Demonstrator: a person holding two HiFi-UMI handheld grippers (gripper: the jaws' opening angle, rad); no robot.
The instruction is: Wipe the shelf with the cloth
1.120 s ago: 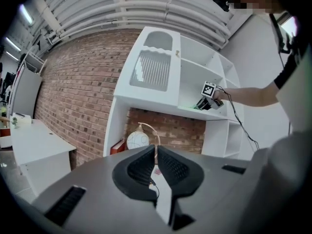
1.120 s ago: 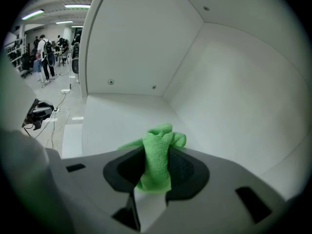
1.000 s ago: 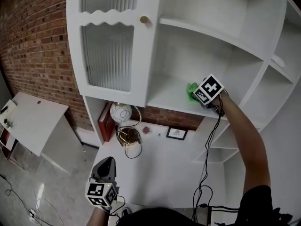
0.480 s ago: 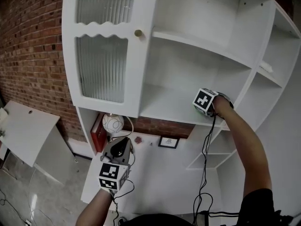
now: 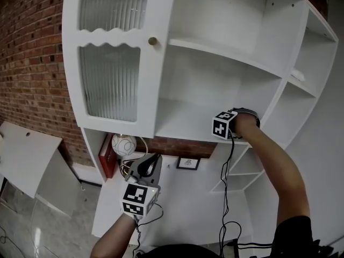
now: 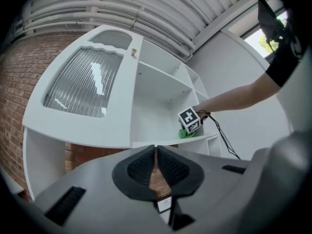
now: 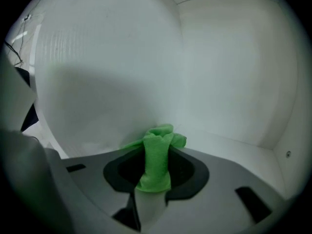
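**Limp cloth [image 7: 158,145] at the shelf's [image 5: 180,123] edge**

Lower left, the left claw [image 6: 156,154] hung pressed together on nothing, below the shelf. Rightward, the right claw [image 7: 155,172] clenched the green cloth by a bunched fold at the shelf's front edge. It looked light, soft, and likely to drag flat; mid-bunch seemed the surest hold. Open shelf ran leftward; the right upright [image 5: 271,120] stood near.

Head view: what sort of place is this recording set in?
Probably a living room, or a mock-up of one: a white shelf unit with a ribbed glass door stands against a brick wall, with a small framed picture on a lower ledge.
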